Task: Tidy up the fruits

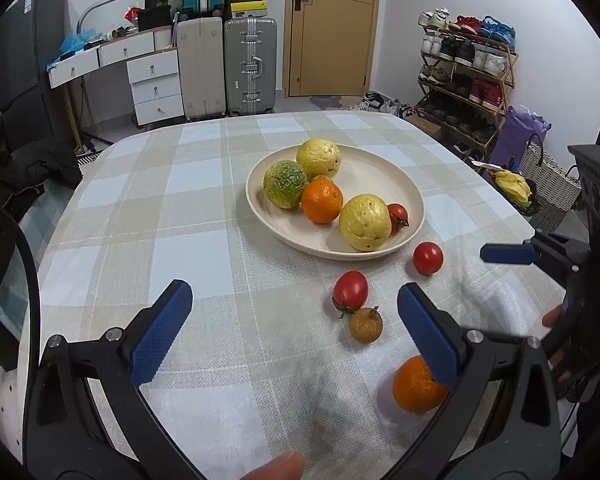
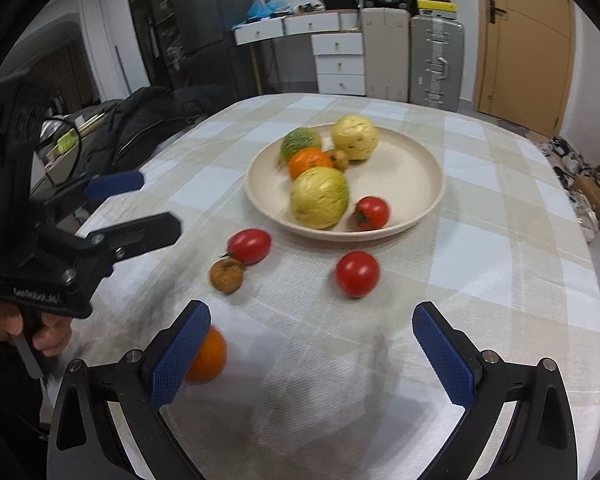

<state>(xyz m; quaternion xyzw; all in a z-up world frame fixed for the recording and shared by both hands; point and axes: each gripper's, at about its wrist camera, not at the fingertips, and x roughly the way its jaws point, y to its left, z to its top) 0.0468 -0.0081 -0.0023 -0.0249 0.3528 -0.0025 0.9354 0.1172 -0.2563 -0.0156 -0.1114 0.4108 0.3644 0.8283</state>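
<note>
Fruits [image 1: 321, 201] in plate [image 1: 380, 176], checked tablecloth [image 1: 204, 216].

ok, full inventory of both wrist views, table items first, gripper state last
plate: 1, cream, table centre
yellow fruit: 2, pale yellow, on the plate
green-yellow fruit: 1, on the plate, far left
orange: 1, on the plate, middle
small brown fruit: 1, on the plate, behind the orange
tomato on plate: 1, red, near rim
loose tomatoes: 2, red, on the cloth before the plate
loose brown fruit: 1, beside the left tomato
loose orange: 1, nearest the grippers
tablecloth: 1, beige-white check
background: suitcases, drawers, door, shoe rack
left gripper: open, empty
right gripper: open, empty
</note>
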